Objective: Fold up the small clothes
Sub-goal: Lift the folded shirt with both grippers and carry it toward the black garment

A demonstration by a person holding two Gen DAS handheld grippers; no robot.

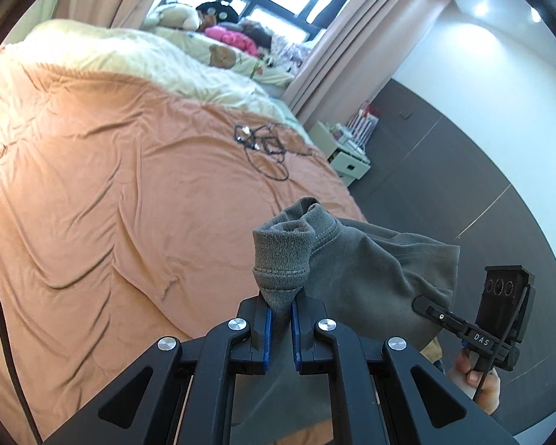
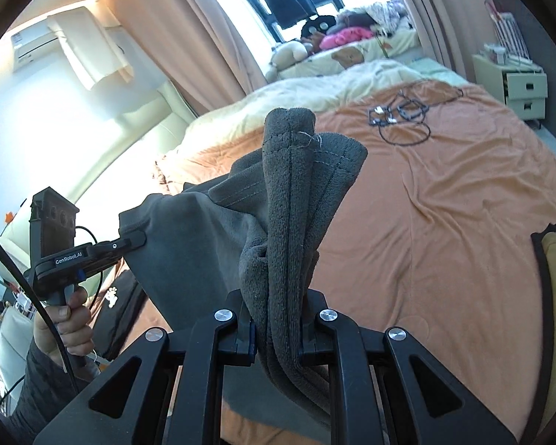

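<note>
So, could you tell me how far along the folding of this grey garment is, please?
Done: the grey garment is picked up, clear of the orange bedspread.
In hand: the left gripper is shut on one bunched edge, the right gripper on another, with cloth hanging between them.
Left: no fold is visible, so spreading it flat and folding remain.

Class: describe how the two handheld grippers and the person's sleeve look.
Both grippers, left and right, are black linkages with silver rivets and blue pads. Printed labels: "GenRobot.AI" on the left, "DAS" on the right. Black cables trail from them. The sleeve is dark and quilted.
</note>
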